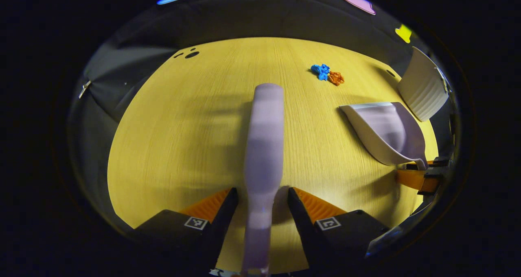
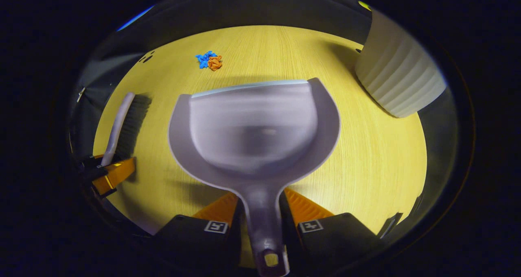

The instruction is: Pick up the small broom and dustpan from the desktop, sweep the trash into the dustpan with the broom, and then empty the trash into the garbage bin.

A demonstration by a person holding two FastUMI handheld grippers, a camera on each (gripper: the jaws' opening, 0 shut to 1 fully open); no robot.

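A pale lilac broom (image 1: 264, 138) runs straight ahead from my left gripper (image 1: 262, 195), which is shut on its handle. In the right gripper view the broom (image 2: 118, 122) is at the left with dark bristles facing right, held by the left gripper (image 2: 108, 173). My right gripper (image 2: 262, 199) is shut on the handle of the lilac dustpan (image 2: 252, 126), which hangs just above the table, mouth facing away. The dustpan (image 1: 386, 134) and right gripper (image 1: 423, 175) also appear at the right of the left gripper view. Blue and orange crumpled trash (image 1: 327, 74) (image 2: 209, 60) lies farther back.
A white ribbed garbage bin (image 2: 399, 81) (image 1: 423, 88) stands at the right rear of the yellow wooden table (image 1: 183, 138). Small dark holes (image 1: 189, 54) mark the table's far left corner. Black cloth surrounds the table.
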